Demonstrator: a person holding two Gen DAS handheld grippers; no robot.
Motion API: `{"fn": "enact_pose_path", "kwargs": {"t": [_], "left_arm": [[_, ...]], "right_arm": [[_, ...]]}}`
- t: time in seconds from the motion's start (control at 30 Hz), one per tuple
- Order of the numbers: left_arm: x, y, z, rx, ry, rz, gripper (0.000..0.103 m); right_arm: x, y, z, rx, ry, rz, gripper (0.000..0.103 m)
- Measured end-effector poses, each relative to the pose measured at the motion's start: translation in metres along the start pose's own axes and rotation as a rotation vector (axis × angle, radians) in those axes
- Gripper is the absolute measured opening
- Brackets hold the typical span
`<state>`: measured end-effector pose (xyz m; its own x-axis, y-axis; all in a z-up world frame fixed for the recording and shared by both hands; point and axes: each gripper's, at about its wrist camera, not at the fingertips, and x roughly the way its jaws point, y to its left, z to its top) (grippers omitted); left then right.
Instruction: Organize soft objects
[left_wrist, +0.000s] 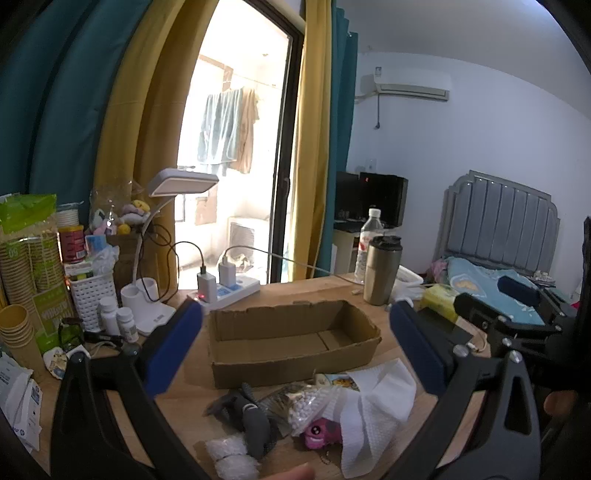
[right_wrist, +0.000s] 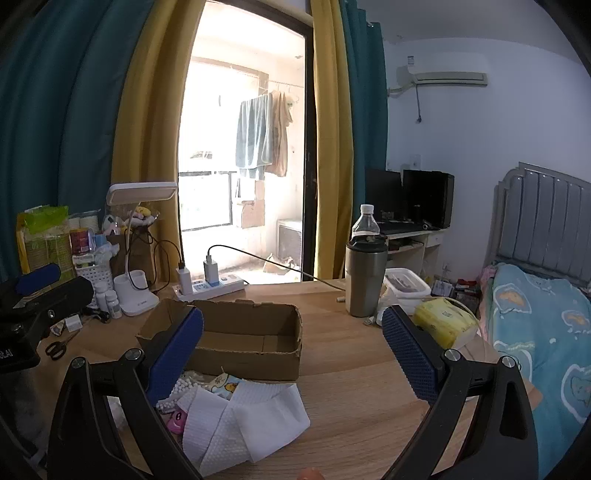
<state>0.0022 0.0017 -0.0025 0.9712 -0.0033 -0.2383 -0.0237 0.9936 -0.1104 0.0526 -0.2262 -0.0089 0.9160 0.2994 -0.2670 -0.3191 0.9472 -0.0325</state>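
Currently both tongs, left and right, gape wide and empty above the wooden bench. Soft things lie near: grey plush toy, bead bag, pink toy, white paper towel. Better lift the towel first; it hides the pink toy. The open brown cardboard box waits just beyond; steel tumbler stands right.

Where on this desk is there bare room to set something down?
Bare wood lies right of the cardboard box, between the white cloth and the yellow tissue pack. The box itself is empty. The left edge is crowded around the lamp base and pill bottles.
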Motion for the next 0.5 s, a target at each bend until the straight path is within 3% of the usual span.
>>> {"fn": "enact_pose_path", "kwargs": {"t": [0.5], "left_arm": [[-0.0037, 0.0029, -0.0002, -0.015, 0.001, 0.012, 0.102]], "right_arm": [[-0.0004, 0.0001, 0.0002, -0.001, 0.004, 0.010, 0.099]]}}
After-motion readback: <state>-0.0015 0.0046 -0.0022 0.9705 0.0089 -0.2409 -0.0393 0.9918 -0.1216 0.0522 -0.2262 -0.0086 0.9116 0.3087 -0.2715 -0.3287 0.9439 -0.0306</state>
